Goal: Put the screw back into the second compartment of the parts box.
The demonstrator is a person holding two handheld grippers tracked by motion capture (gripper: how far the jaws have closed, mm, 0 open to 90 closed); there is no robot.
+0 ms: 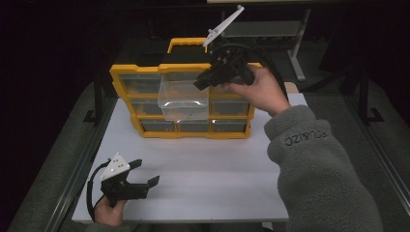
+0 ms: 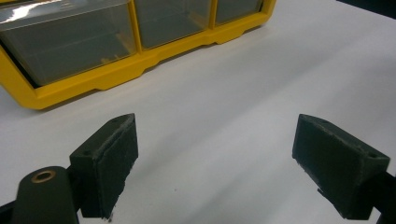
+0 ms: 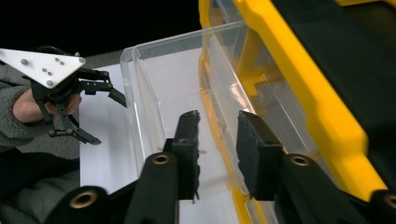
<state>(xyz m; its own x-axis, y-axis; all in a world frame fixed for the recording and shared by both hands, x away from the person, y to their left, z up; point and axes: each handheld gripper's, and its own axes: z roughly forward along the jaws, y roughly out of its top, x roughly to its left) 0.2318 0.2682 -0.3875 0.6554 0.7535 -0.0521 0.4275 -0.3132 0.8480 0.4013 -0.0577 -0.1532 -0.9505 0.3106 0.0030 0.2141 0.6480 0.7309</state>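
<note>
My right tongs [image 3: 217, 140] sit at the clear, hard-plastic drawer [image 1: 183, 99] that juts from the top row of the yellow plastic organiser with its black carry handle [image 1: 181, 99]. The black, matt-padded jaws stand a little apart, straddling the drawer's thin side wall near the cabinet; I cannot tell if the pads press on it. In the right gripper view the drawer [image 3: 163, 93] is glossy and see-through, with rounded corners and a rolled lip, and the white surface below shows through its floor; I see nothing lying in it. The organiser [image 3: 303, 93] has smooth yellow ribs framing smoky translucent drawers [image 2: 84, 42], all pushed in except this one; their contents are too dim to make out.

My left tongs [image 1: 138, 176] rest low near the front left corner of the white, smooth counter [image 1: 208, 174], jaws wide apart with nothing between the rough-faced pads [image 2: 114, 163]. Between them and the organiser's base lies a broad bare stretch of counter, and the counter's edges drop off to dark floor on either side.
</note>
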